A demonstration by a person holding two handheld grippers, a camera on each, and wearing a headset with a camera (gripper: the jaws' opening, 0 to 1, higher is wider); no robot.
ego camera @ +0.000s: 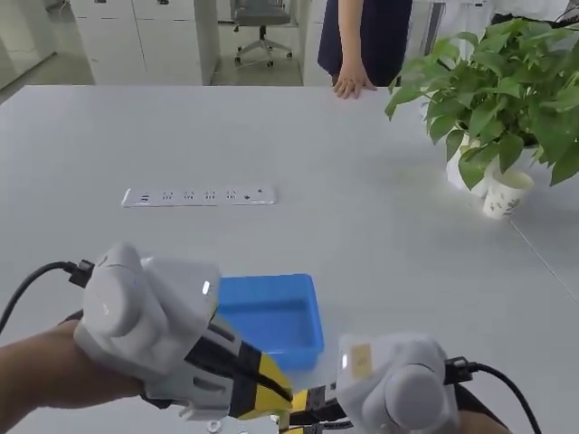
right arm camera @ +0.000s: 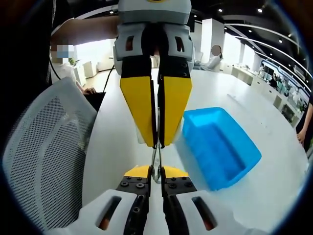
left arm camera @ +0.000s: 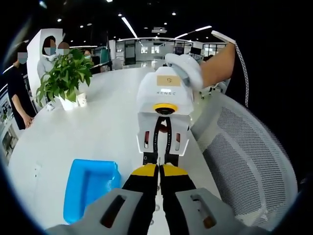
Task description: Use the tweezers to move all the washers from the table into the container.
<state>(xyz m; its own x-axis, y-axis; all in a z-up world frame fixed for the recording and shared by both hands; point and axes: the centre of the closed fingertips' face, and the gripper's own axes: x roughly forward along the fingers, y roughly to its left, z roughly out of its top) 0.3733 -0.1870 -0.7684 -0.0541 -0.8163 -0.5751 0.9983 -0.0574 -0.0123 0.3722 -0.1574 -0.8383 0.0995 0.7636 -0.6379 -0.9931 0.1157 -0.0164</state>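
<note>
The blue container (ego camera: 291,349) stands near the table's front edge, just beyond both grippers; it also shows as the blue container (left arm camera: 88,188) and the blue container (right arm camera: 222,147). My left gripper (ego camera: 276,398) and right gripper (ego camera: 303,416) meet tip to tip in front of it. Thin metal tweezers (right arm camera: 155,159) run between my right gripper (right arm camera: 155,172) and the left gripper (right arm camera: 156,143), and both pairs of yellow jaws are closed on them. My left gripper (left arm camera: 159,171) faces the right gripper (left arm camera: 160,159). A small washer (ego camera: 214,423) lies on the table under the left gripper.
A white power strip (ego camera: 199,196) lies mid-table. A potted plant (ego camera: 507,90) and a paper cup (ego camera: 502,194) stand at the right. A person (ego camera: 362,36) stands at the far edge with a hand (ego camera: 351,86) on the table. A white mesh chair (right arm camera: 44,161) is beside me.
</note>
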